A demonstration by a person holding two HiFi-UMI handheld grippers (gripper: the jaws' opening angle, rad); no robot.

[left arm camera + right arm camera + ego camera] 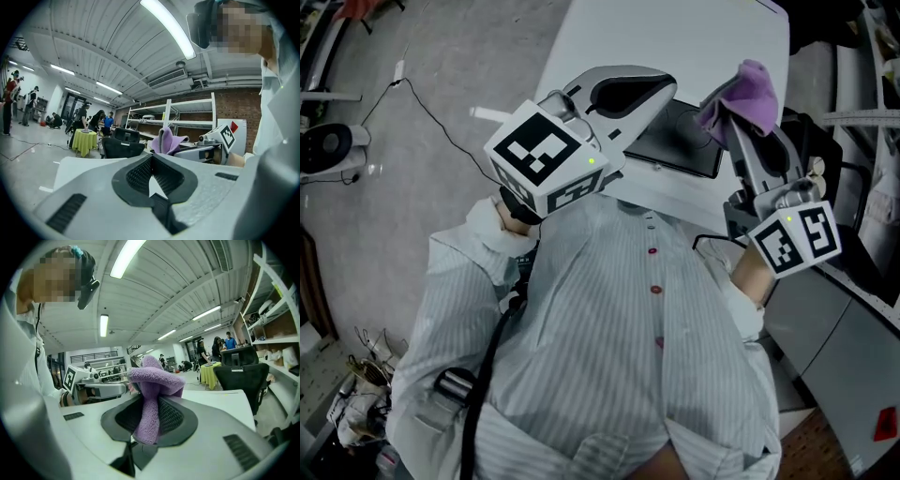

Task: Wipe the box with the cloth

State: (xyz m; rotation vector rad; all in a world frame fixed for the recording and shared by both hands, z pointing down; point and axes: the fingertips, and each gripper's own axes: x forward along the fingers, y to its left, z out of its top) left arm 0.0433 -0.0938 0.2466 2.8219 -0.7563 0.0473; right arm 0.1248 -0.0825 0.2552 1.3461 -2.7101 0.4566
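Note:
Both grippers are raised in front of the person's chest, above the near edge of a white table (675,37). My right gripper (748,120) is shut on a purple cloth (742,89), which bunches up above its jaws (157,380). My left gripper (661,86) is to the left of it, with its jaws closed tip to tip and nothing between them (152,160). A dark flat box (680,145) lies on the table below and between the two grippers, partly hidden by them. From the left gripper view the cloth (166,139) shows just beyond the jaws.
A black office chair (241,373) stands at the table's far side, with metal shelving (276,310) beside it. A yellow-draped table (211,373) and several people are farther off. A cable (431,117) trails on the grey floor at left.

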